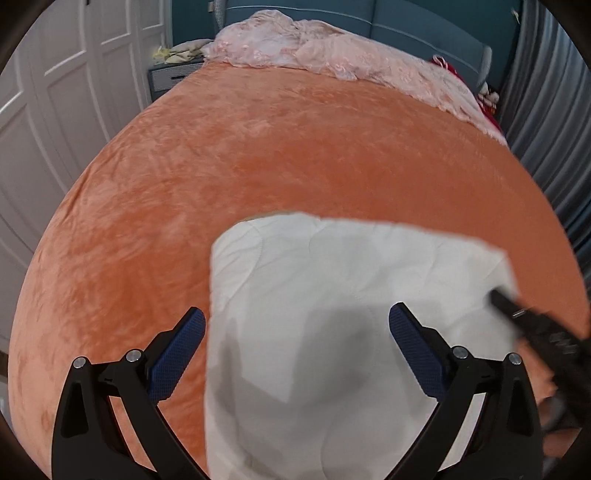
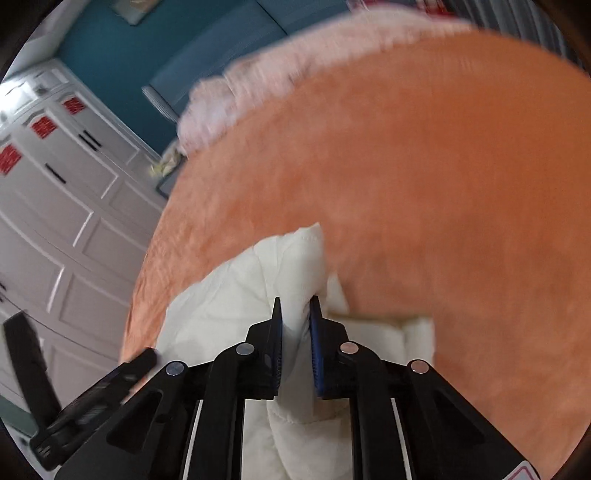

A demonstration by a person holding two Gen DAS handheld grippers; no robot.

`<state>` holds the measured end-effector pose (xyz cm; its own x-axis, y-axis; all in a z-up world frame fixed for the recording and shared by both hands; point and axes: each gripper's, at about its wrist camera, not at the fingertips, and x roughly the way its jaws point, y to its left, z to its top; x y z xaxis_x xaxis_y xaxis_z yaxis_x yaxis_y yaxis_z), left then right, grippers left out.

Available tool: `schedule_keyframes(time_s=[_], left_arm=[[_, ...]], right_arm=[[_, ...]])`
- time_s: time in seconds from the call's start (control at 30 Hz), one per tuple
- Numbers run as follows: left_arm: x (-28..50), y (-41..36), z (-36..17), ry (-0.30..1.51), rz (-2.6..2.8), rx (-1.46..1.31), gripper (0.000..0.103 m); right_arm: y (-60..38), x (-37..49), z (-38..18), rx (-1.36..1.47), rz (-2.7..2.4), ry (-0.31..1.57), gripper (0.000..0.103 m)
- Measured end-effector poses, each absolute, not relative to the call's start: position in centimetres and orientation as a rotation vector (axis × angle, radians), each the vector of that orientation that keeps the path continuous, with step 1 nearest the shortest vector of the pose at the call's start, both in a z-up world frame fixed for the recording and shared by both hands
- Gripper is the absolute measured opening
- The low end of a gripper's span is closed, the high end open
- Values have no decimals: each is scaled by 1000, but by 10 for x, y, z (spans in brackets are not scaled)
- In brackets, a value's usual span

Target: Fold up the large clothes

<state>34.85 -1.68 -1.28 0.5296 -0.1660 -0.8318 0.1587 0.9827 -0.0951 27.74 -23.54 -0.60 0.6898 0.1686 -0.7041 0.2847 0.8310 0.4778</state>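
A white quilted garment point(image 1: 332, 295) lies folded on the orange bed cover point(image 1: 258, 147) near its front edge. My left gripper point(image 1: 295, 317) is open wide above it, blue pads point(image 1: 184, 354) well apart, with cloth showing between them but untouched. At the right edge of the left wrist view, the blurred black right gripper point(image 1: 524, 321) reaches onto the garment's right corner. In the right wrist view my right gripper point(image 2: 295, 302) is shut on a raised fold of the white garment point(image 2: 229, 306), cloth bulging between its pads. The left gripper's black frame point(image 2: 92, 398) shows at lower left.
A crumpled pink blanket point(image 1: 332, 55) lies along the head of the bed before a teal headboard point(image 1: 406, 22). White wardrobe doors point(image 1: 55, 110) stand to the left and a small bedside cabinet point(image 1: 170, 75) beside them. Grey curtains point(image 1: 546, 110) hang on the right.
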Motion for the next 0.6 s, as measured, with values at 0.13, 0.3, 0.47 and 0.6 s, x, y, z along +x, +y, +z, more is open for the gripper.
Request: schedule_keyframes(time_s=[0.13,0.3,0.47,0.6], left_arm=[[356,-27,-43,1025,-186,-20,98],[353,-35,-60,981,-153,7,98],[357,-33,-74,976,-145,-18,98],[356,-35,-81,958,-127,-10,98]], right_arm=[[-231,289,-44,494,-116,902,11],[-235,292,-69,496,-125,912,19],[-227,296,-76,432,-150,899,23],[-227,294,-84,447,-148,888,25]])
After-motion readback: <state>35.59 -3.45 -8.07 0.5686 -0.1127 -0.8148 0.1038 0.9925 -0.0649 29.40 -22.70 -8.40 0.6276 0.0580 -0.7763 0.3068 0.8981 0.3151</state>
